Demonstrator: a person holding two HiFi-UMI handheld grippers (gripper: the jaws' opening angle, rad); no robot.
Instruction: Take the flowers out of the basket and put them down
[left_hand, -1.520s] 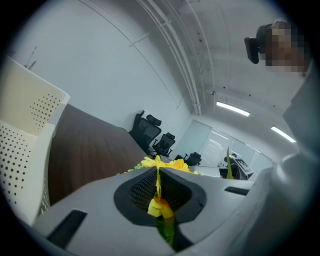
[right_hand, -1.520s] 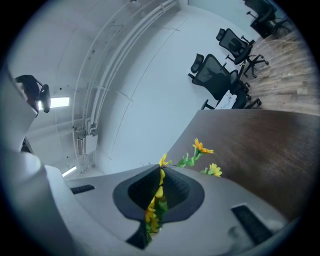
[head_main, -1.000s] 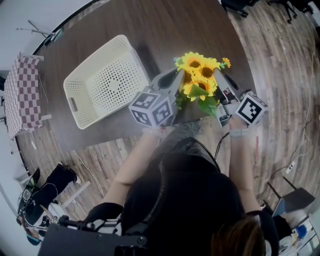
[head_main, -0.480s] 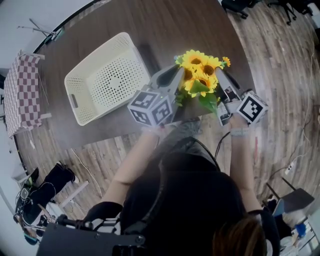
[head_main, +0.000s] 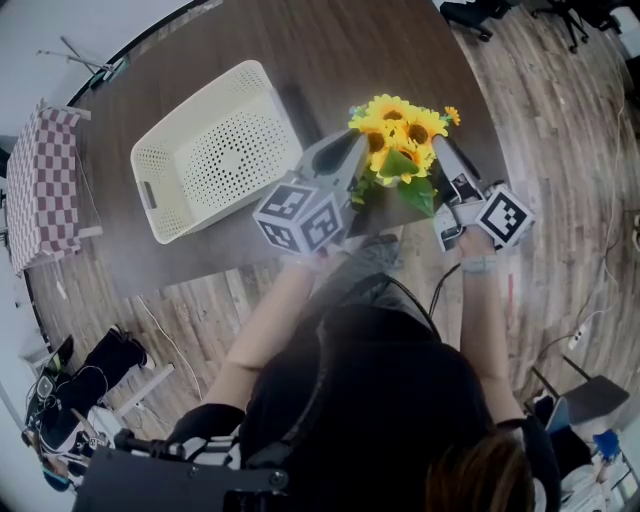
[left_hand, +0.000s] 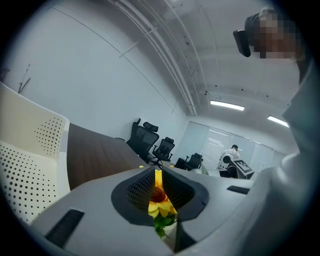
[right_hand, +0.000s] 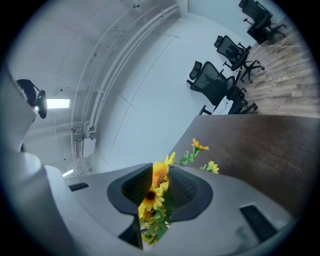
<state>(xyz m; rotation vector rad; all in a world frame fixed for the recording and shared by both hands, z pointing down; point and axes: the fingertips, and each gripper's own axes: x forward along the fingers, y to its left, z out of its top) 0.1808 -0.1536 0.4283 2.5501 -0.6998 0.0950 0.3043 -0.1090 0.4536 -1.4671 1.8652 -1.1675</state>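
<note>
The emptied basket sits upper left, well apart. At centre, the left gripper has just eased open to a narrow slit and pinches a sunflower. The flowers stand upright between both grippers. The right gripper has just been opening wider, with blooms loose between its jaws. The table is bare above them, and its edge lies just below.

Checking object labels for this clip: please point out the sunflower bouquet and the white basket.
sunflower bouquet (head_main: 400, 135), head view, among the yellow blooms.
white basket (head_main: 225, 155), head view, on its perforated floor.
</note>
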